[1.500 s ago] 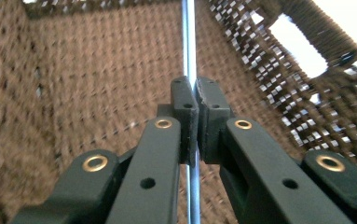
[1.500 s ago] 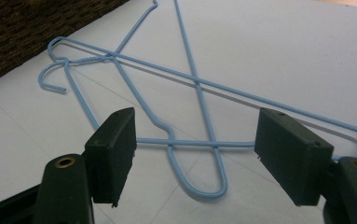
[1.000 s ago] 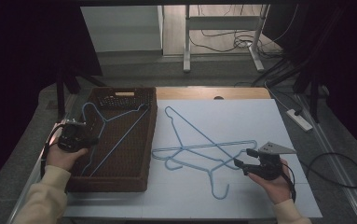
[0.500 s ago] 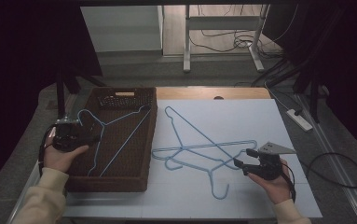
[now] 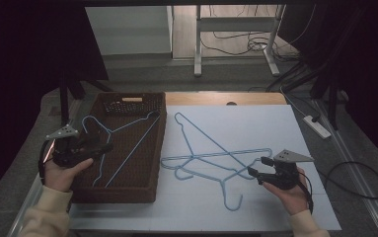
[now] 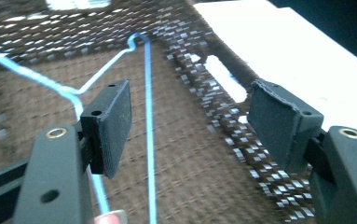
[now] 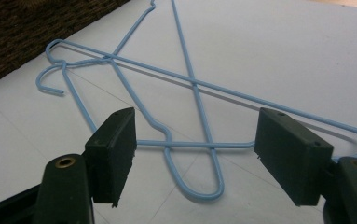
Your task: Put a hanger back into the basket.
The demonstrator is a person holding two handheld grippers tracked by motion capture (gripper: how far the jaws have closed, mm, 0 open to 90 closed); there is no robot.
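Left gripper (image 5: 100, 146) over basket (image 5: 127, 193), jaws apart, hanger (image 5: 127, 153) inside. Right gripper (image 5: 256, 170) jaws apart, near two crossed hangers (image 5: 211, 158) on table (image 5: 275, 123).

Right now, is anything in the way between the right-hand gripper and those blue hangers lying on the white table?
Nothing visible. The right gripper sits open at the edge of the crossed blue hangers on the white table. Its own view shows bare tabletop and hanger wire between the jaws.
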